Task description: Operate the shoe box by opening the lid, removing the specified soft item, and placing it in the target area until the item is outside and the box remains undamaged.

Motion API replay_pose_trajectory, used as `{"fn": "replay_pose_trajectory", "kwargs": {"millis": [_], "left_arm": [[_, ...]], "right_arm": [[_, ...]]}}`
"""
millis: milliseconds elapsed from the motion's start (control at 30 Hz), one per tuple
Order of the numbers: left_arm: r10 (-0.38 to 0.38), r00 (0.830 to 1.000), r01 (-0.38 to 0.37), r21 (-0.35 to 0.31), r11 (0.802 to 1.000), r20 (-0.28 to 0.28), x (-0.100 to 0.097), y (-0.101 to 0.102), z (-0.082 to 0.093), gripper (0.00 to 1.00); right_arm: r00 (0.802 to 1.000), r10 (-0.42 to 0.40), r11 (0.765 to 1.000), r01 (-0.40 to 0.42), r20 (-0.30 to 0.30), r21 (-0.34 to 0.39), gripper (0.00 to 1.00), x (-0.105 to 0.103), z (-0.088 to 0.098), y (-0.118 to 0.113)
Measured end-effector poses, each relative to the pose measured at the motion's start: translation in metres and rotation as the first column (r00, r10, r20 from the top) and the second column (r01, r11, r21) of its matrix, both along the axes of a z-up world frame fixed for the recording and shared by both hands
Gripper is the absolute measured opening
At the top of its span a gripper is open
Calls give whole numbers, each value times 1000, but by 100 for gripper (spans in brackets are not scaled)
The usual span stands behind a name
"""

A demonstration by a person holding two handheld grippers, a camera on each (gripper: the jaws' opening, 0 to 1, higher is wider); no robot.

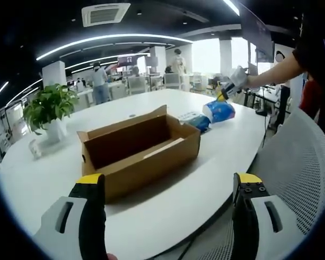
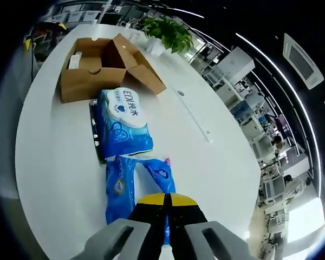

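Open brown cardboard shoe box (image 1: 138, 149) on white table (image 2: 206, 162), blue soft tissue pack (image 2: 123, 122) outside beside it. Right gripper (image 2: 166, 201) pinched on blue wrapper (image 2: 151, 179). Left gripper (image 1: 168, 187) spread, idle. Pack looks light, squishy, crinkly-slick; grab wrapper edge.

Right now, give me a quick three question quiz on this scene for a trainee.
1. True or false: the cardboard box is open.
2. The right gripper is: A) open B) shut on the blue tissue pack C) inside the box.
3. What stands on the white table left of the box in the left gripper view?

Key: 1 true. 2 B. 3 a potted plant.
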State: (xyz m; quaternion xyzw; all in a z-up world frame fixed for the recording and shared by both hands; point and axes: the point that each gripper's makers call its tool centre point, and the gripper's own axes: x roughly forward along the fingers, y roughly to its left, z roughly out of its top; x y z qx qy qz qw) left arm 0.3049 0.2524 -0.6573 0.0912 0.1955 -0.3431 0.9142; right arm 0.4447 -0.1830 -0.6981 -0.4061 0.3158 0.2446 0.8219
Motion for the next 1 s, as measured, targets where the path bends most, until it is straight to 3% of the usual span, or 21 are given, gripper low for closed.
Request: {"fn": "replay_pose_trajectory", "kwargs": {"millis": [500, 800, 1000], "left_arm": [[-6, 1000, 6, 3, 1000, -1, -1, -1, 0, 98], [-7, 1000, 7, 2, 1000, -4, -1, -1, -1, 97], [-11, 1000, 11, -1, 1000, -3, -1, -2, -1, 97]], "right_arm": [[996, -72, 997, 70, -56, -38, 0, 4, -27, -13], [990, -134, 991, 133, -52, -27, 0, 4, -28, -19], [970, -242, 970, 243, -37, 22, 13, 2, -22, -29]]}}
